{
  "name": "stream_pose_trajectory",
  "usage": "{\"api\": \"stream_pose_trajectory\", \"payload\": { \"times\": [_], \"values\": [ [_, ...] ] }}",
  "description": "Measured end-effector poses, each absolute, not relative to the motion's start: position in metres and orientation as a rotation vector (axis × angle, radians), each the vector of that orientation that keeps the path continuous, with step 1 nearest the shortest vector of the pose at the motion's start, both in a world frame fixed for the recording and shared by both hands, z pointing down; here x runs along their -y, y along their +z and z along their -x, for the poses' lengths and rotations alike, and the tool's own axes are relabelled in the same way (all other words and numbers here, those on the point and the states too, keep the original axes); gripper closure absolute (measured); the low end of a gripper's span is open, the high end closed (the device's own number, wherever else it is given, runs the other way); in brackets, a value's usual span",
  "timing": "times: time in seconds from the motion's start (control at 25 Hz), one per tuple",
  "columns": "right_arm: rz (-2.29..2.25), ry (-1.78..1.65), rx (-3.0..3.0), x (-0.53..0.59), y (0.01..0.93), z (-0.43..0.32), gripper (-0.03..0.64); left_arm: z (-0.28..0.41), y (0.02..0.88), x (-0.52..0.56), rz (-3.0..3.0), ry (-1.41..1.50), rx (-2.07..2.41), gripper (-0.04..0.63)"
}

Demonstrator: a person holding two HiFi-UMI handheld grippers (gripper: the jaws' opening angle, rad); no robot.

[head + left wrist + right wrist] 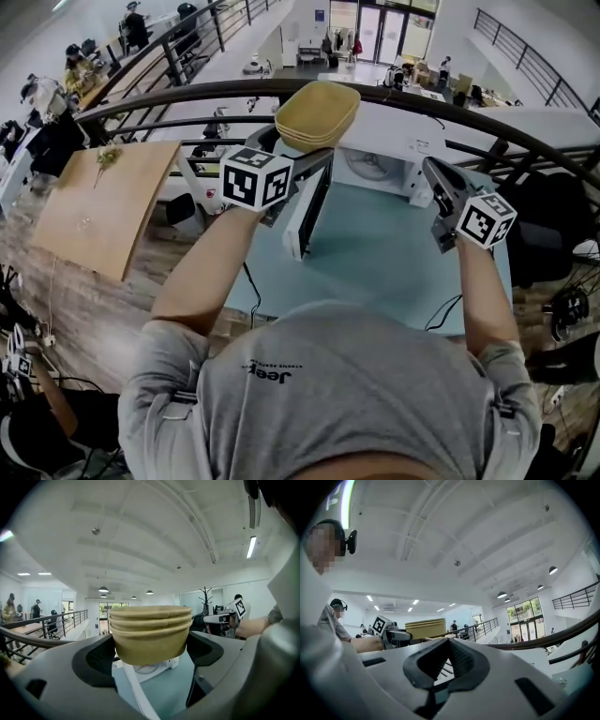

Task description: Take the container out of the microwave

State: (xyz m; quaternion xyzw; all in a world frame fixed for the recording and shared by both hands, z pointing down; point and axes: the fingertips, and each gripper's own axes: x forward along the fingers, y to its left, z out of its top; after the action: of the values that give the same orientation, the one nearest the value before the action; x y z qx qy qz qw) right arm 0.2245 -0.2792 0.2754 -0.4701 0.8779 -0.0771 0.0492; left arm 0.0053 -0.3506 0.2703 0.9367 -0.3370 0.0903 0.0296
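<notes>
tan paper container (pixel 317 114) up in the air just above the microwave (pixel 386 157) (door open), left gripper (pixel 298 157) jaws clamped on its sides, right gripper (pixel 447 645) off to the microwave's right, jaws pressed together, nothing in them, blue table (pixel 375 258) under the microwave

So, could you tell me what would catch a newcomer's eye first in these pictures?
The tan container stands out first, held up in the left tongs above the white microwave, whose door hangs open. At the right, the right tongs are raised, shut and empty, over the pale blue table.
</notes>
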Motion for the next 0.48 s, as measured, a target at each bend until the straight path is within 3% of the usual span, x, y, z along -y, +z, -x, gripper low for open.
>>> {"api": "stream_pose_trajectory", "payload": {
  "times": [0.48],
  "values": [
    [1.282, -0.136, -2.765, 0.269, 0.223, -0.171, 0.600, 0.064, 0.225, 0.308, -2.846, 0.186, 1.224, 0.100]
  ]
}}
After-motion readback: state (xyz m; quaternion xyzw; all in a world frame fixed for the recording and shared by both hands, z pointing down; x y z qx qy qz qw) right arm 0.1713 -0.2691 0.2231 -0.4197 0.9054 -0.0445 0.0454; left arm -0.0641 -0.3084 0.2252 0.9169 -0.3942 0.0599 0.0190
